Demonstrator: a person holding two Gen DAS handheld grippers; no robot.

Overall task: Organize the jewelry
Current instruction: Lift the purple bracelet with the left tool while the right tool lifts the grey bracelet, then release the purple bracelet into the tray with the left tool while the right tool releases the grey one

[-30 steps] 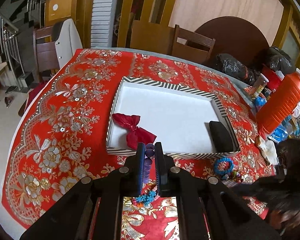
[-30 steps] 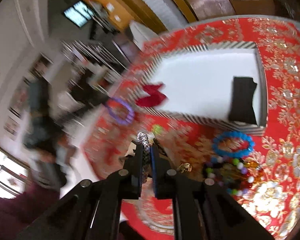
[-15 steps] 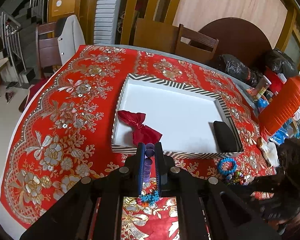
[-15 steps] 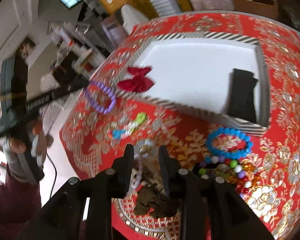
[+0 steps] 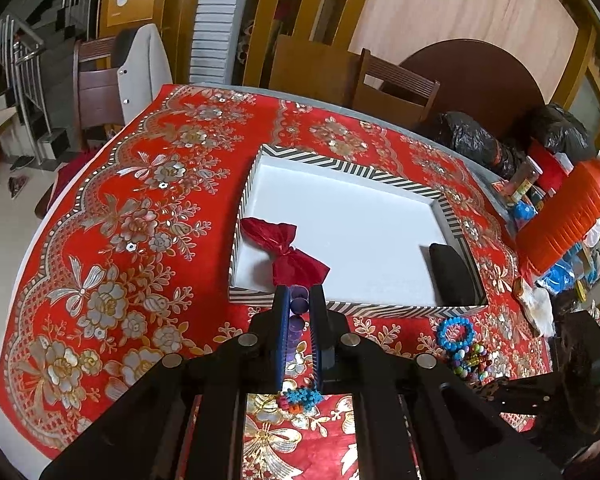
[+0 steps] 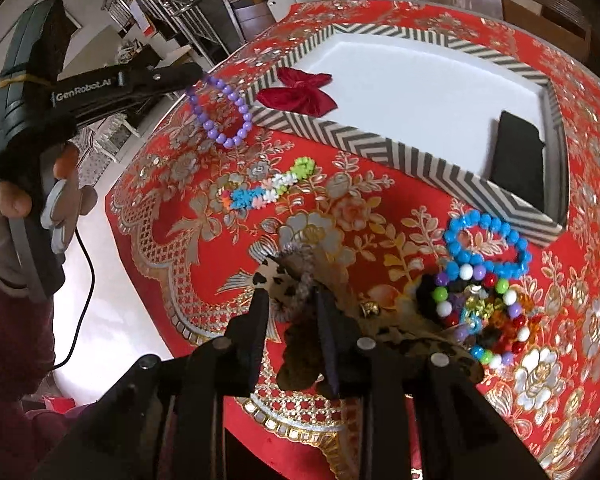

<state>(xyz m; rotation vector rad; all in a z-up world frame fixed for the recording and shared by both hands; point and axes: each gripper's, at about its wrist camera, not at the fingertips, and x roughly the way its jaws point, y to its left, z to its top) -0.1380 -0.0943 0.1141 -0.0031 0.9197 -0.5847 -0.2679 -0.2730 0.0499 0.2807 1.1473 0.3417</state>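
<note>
My left gripper (image 5: pixel 299 294) is shut on a purple bead bracelet (image 6: pixel 220 114) and holds it in the air near the front left corner of the striped white tray (image 5: pixel 348 308). The tray (image 6: pixel 380 148) holds a red bow (image 5: pixel 286 250) and a black case (image 5: pixel 452 276). My right gripper (image 6: pixel 290 294) is open, its fingers on either side of a grey braided band (image 6: pixel 302 280) on a leopard-print piece. A blue bead bracelet (image 6: pixel 486 244), mixed colored beads (image 6: pixel 480 312) and a multicolor flower strand (image 6: pixel 266 190) lie on the red cloth.
An orange bottle (image 5: pixel 564 212), black bags (image 5: pixel 472 142) and small clutter stand at the table's right edge. Wooden chairs (image 5: pixel 396 88) stand behind the table. The table's front edge (image 6: pixel 300 420) is just under my right gripper.
My right gripper has opened and dropped lower over the grey band on the cloth. My left gripper has lifted slightly with the purple bracelet toward the tray.
</note>
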